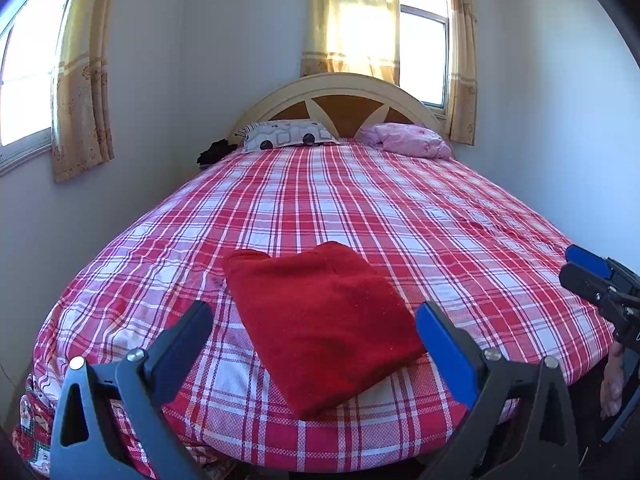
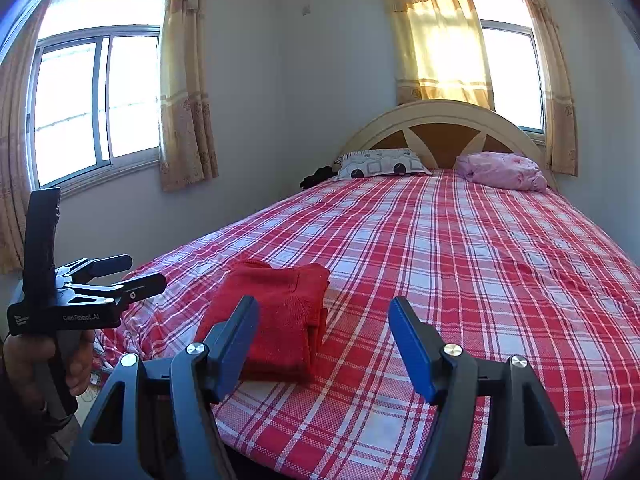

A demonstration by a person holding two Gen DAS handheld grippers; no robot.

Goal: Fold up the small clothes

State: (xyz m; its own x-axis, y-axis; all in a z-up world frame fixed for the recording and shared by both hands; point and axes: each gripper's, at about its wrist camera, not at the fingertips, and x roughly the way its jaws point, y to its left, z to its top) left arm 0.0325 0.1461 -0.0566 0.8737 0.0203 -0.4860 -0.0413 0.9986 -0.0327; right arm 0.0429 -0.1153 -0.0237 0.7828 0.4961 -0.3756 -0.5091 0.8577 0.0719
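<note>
On the bed (image 1: 400,216), near its foot: folded red garment (image 1: 320,320), lying flat. Left gripper (image 1: 314,322) spread wide, holding nothing. Right gripper (image 2: 324,320) likewise spread, empty.

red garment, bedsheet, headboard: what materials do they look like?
Red garment: looks like soft knit or fleece, matte and fuzzy, with thick folded layers at its edge. Plaid bedsheet: thin woven cloth, likely cotton or a blend, with fine creases. Headboard: apparently cream-painted wood with brown inset panels, slightly glossy; could be laminate.
</note>
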